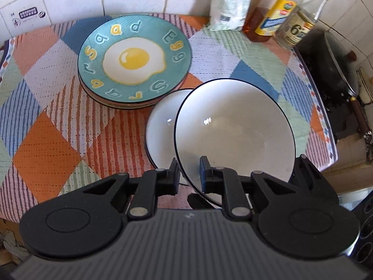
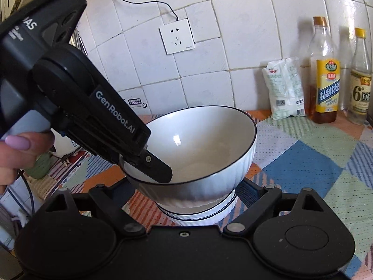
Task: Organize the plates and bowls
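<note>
Nearest, the left gripper (image 1: 189,175) pinches the rim of a white bowl (image 1: 233,135) with narrow jaws, one finger inside and one outside. The bowl hangs tilted over a second white bowl (image 1: 160,128) that stands on the patchwork cloth (image 1: 46,140). In the right wrist view the right gripper (image 2: 195,193) sits low behind both bowls; its fingertips are hidden, so I cannot tell how its jaws stand. Farther left is a stack of plates (image 1: 134,58) with the egg plate on top. At the far wall stand bottles (image 1: 275,16). The risk, I think: the thin rim grip may slip, or the tilted bowl may land off centre and knock the lower one.
</note>
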Available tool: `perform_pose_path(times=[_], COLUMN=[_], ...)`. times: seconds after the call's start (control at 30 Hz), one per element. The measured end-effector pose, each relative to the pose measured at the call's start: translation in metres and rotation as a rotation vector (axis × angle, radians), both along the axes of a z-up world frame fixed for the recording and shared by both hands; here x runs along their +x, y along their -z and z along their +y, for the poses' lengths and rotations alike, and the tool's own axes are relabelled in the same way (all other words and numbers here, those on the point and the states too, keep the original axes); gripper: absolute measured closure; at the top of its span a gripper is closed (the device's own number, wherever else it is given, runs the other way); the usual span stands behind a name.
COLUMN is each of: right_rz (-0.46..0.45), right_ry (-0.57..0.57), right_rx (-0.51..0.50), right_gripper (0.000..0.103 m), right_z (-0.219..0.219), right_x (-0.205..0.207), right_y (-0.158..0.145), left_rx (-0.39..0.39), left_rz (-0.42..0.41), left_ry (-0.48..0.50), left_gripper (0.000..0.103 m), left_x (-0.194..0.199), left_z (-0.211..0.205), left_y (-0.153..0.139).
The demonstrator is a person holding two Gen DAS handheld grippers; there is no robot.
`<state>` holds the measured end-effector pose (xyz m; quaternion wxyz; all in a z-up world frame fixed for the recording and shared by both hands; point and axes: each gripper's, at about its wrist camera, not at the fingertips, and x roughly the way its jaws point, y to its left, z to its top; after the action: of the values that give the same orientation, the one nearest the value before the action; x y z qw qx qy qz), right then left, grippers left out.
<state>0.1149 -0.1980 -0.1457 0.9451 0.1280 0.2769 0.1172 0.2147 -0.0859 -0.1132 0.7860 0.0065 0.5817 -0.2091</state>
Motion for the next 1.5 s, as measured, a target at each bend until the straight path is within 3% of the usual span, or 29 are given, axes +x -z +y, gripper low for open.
perform_pose_path(times=[0.33, 0.83, 1.03, 1.27, 1.4, 1.5], right_rz=[0.037, 0.041, 0.021, 0.008, 0.014, 0.009], right_ry=[-0.046, -0.044, -0.043, -0.04, -0.023, -0.013], right_rx=[0.011, -0.215, -0.29, -0.364, -0.356, -0.346], right_gripper=[0.011, 0.011, 0.007, 0.007, 0.007, 0.006], right_z=[0.0, 0.019, 0.027, 0.035, 0.036, 0.035], right_x=[0.012, 0.017, 0.018, 0.017, 0.02, 0.021], right_y=[0.009, 0.011, 0.015, 0.014, 0.013, 0.014], left_rx=[0.064, 0.127, 0.131, 0.113, 0.133, 0.133], left_rz=[-0.089, -0.095, -0.065, -0.056, -0.06, -0.082], left_ry=[0.058, 0.062, 0.05, 0.04, 0.048, 0.058], left_gripper=[0.087, 0.087, 0.08, 0.062, 0.06, 0.053], left_x=[0.001, -0.003, 0.001, 0.002, 0.005, 0.006], left_z=[-0.007, -0.012, -0.013, -0.014, -0.017, -0.017], left_y=[0.004, 0.007, 0.016, 0.021, 0.017, 0.013])
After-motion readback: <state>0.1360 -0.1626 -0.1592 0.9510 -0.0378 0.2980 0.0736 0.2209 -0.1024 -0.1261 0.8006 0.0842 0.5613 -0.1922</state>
